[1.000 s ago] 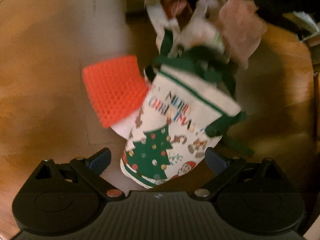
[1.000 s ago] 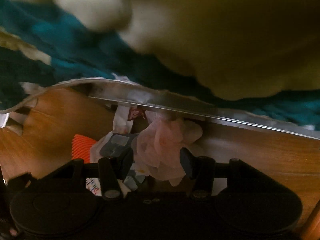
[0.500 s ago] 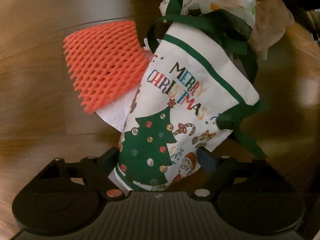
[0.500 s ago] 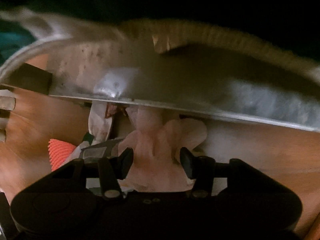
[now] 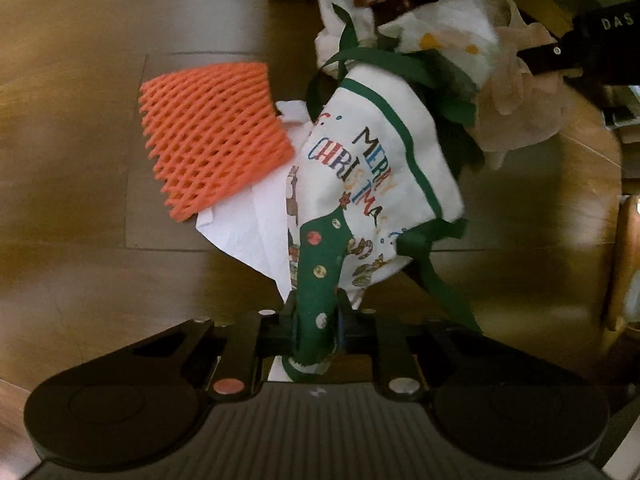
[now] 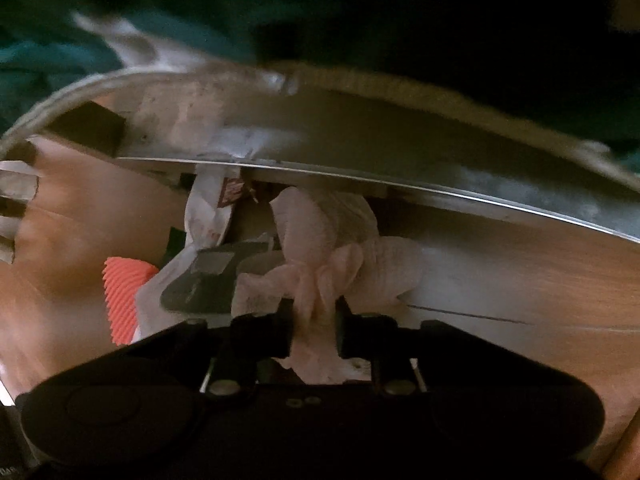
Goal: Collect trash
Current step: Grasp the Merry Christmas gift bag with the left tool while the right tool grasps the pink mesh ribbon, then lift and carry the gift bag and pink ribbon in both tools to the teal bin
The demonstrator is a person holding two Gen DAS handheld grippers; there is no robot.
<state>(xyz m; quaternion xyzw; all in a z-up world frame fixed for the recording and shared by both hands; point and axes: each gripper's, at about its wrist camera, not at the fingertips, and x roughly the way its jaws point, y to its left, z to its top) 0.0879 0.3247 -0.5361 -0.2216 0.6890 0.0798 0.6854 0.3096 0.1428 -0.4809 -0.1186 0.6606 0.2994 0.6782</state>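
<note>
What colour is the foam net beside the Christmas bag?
Orange. The foam net shows best in the left wrist view.

I'm looking into what reads as a lived-in home, a room with a warm wooden floor (image 5: 80,152) laid in planks. Household litter lies on it: a Christmas gift bag (image 5: 372,184) printed "Merry Christmas" with a green ribbon, an orange foam fruit net (image 5: 208,136) to its left, and crumpled tissue paper (image 5: 516,92) at the far right. In the right wrist view a metal edge (image 6: 360,172) runs across the far side, with teal and cream fabric (image 6: 48,60) above it, too blurred for me to name.
</note>
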